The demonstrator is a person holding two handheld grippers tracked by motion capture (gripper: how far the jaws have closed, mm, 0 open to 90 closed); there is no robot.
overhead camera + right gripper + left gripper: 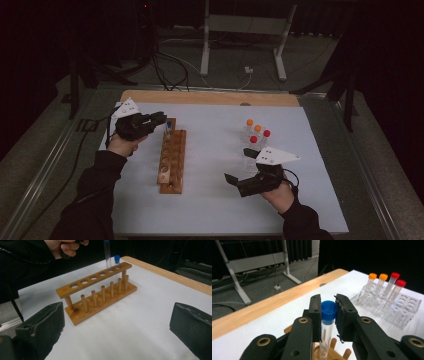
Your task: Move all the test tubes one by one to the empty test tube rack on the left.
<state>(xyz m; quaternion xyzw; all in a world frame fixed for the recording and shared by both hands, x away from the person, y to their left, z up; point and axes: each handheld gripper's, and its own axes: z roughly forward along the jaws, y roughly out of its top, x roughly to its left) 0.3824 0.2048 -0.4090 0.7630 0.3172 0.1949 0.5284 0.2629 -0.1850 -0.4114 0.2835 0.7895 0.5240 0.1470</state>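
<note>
Your left gripper [329,315] clamped the clear blue-capped plastic tube [327,325] just under its cap; the tube stood upright, cap up, its lower end over the far end of the wooden peg rack [171,160]. Your right gripper [239,166] gaped wide, holding nothing, well apart from that rack.

Left tongs [329,312] clamped, forearm reaching forward; right tongs [239,169] gaping wide, pointing left, hand low.

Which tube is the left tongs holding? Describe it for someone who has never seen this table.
Find the brown wooden tube rack on the white table. At its far end, the left tongs grip a clear plastic tube with a blue cap; the neighbouring blue-capped tube already sits in the rack.
</note>
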